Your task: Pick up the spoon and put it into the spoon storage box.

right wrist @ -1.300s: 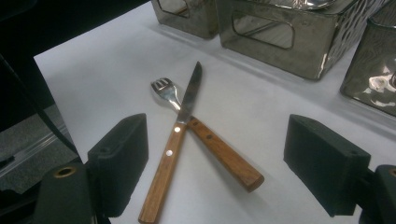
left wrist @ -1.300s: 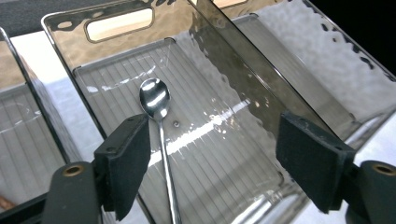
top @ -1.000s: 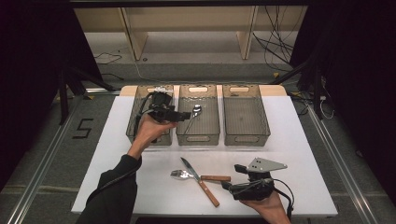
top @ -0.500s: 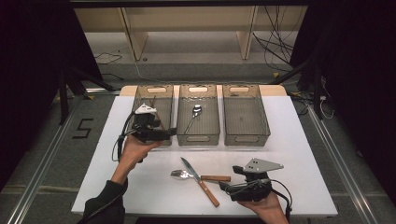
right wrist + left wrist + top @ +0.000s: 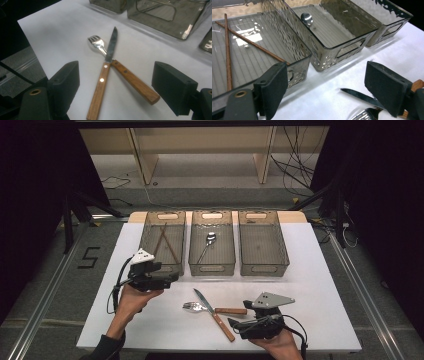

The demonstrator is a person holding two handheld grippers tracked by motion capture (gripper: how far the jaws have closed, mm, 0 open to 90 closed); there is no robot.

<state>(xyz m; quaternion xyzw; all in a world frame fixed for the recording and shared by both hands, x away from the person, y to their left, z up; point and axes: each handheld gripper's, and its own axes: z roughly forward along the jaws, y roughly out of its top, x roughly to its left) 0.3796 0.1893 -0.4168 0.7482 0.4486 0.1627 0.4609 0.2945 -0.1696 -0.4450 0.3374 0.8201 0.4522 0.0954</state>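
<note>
Knife and fork lie crossed before the open right hand-held gripper.

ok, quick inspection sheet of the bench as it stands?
Surface: white table, flat.
Job's things: knife and fork lie crossed near the front edge; chopsticks in the left bin; spoon in the middle bin; right bin empty.
Clutter: nothing seen.
Grippers: left gripper open, right gripper open, both empty.
Cables: one trails from each gripper; loose leads on the floor behind.
Surroundings: wooden shelving, dark drapes.
</note>
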